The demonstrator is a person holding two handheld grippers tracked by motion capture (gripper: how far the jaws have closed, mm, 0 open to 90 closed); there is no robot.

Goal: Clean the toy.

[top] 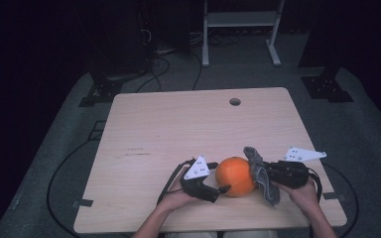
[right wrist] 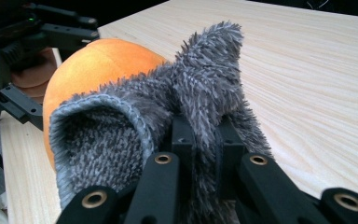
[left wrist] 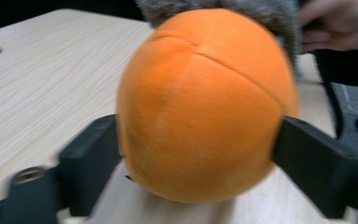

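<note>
Held item: round orange plush ball (left wrist: 200, 105), clamped between both black jaws (slightly blurred)
Behind: grey fuzzy cloth (left wrist: 286, 18)
Support: light wooden table (left wrist: 42, 79)

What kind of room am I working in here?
Likely a lab or recording studio: a bare light wooden table with a cable hole, black cables trailing over grey carpet, and a white metal rack frame in darkness.

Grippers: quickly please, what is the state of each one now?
Left gripper: closed on the orange ball, one jaw on each side.
Right gripper: closed on the grey cloth.
</note>
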